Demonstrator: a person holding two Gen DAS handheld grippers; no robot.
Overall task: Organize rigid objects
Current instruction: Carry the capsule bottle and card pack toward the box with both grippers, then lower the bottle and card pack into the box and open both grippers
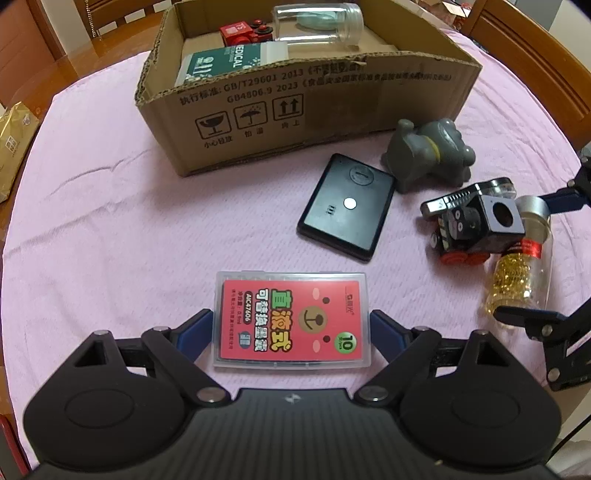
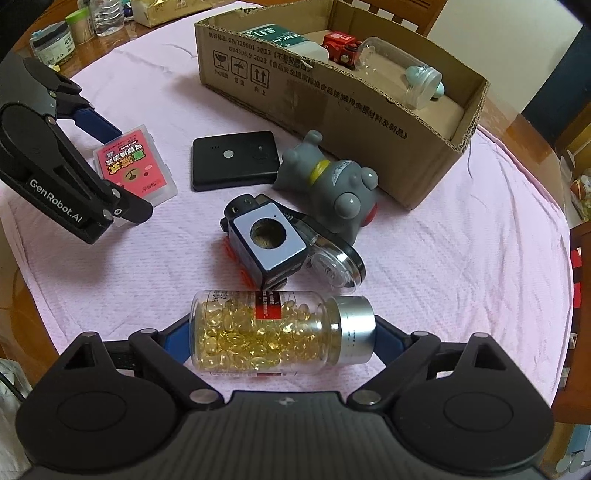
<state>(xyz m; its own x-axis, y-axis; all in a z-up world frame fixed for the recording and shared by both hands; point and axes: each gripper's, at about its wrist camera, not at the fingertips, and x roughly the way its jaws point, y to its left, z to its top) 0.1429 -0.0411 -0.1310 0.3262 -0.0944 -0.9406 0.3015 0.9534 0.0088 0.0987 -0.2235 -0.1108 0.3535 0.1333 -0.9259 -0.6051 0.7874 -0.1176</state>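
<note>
Cardboard box (image 1: 332,122), open-topped, is set at the far side of a table covered by a pink cloth (image 1: 110,221). Inside it lie a clear jar (image 1: 317,24), a red toy (image 1: 245,33) and a green-labelled pack (image 1: 218,64).

Outside the box, near its front wall, a grey toy animal (image 2: 332,181) lies on its side. Left of it a flat black case (image 2: 234,160) is seen, and nearer still a black toy car (image 2: 269,243) tipped against a round clear-lidded item.

Nearest on the right, a capsule bottle (image 2: 273,334) lies on its side between the fingers of the right gripper (image 2: 282,339). One finger is at the base and one at the silver cap; whether it is firmly pinched cannot be told. The smooth ends could slip if it is lifted this way, and the bottle might roll or swing into the car just beyond it.

Nearest on the left, a flat refill box (image 1: 291,319) with a red label is flanked by the blue fingers of the left gripper (image 1: 291,328), set wide at its two long edges; contact cannot be confirmed. The thin plastic edges offer little purchase, so the box could pivot, slide on the cloth or drop short of the cardboard wall.
</note>
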